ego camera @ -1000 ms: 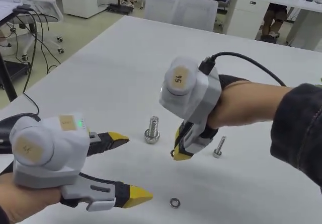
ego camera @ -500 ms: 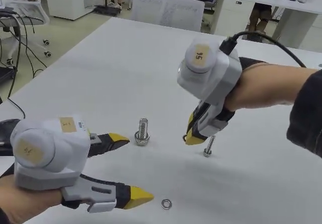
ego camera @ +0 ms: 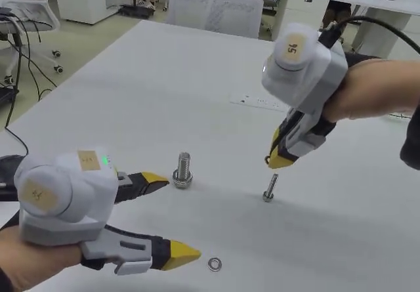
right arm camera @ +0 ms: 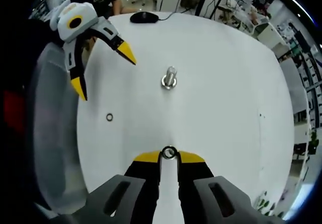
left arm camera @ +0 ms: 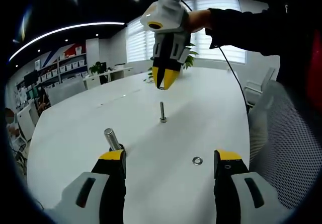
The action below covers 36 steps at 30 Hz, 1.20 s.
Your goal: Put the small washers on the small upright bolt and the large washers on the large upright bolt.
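The large upright bolt (ego camera: 182, 170) stands mid-table on a wide base. To its right is the thin small upright bolt (ego camera: 270, 189). My right gripper (ego camera: 278, 160) hangs just above the small bolt's top, shut on a small washer (right arm camera: 169, 152) pinched between its yellow tips. At the near left my left gripper (ego camera: 168, 218) lies low and open with nothing in it. A loose small washer (ego camera: 214, 264) lies on the table by its lower fingertip. The left gripper view shows the large bolt (left arm camera: 111, 138), small bolt (left arm camera: 162, 112), loose washer (left arm camera: 197, 160) and right gripper (left arm camera: 164, 80).
The white table (ego camera: 157, 88) stretches far back. A white strip (ego camera: 259, 102) lies flat behind the bolts. A chair (ego camera: 213, 10) and desks stand beyond the far edge. A computer mouse (right arm camera: 143, 17) sits on the table in the right gripper view.
My right gripper has risen and moved right, from between the two bolts to just above the small bolt. The left gripper has stayed put, open. The head camera has shifted.
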### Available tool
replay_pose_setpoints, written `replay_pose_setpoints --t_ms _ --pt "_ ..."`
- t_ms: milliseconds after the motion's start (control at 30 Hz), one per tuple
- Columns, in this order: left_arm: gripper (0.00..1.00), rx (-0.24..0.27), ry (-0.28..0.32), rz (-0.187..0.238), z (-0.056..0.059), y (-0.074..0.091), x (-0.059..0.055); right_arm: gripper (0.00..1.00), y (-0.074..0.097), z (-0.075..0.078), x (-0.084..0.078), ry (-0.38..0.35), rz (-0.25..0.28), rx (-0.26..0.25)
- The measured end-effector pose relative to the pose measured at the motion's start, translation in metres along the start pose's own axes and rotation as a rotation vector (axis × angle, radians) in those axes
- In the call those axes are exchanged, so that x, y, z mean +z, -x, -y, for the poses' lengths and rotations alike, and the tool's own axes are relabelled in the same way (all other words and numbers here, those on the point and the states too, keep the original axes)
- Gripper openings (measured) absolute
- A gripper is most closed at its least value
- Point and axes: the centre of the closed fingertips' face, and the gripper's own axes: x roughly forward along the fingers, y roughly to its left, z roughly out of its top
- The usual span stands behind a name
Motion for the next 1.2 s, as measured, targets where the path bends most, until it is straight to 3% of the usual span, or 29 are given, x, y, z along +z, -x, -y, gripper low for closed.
replay_pose_setpoints --t_ms 400,967,1200 --pt "0.71 0.003 0.004 -0.002 0.002 0.0 0.0 0.13 -0.006 0.005 -0.019 -0.029 -0.035 0.022" --pt "0.7 0.017 0.014 -0.007 -0.001 0.003 -0.003 0.13 -0.033 0.005 -0.026 -0.057 -0.052 0.079" --pt "0.7 0.02 0.017 -0.008 -0.001 0.002 -0.003 0.13 -0.037 0.006 -0.028 -0.055 -0.059 0.084"
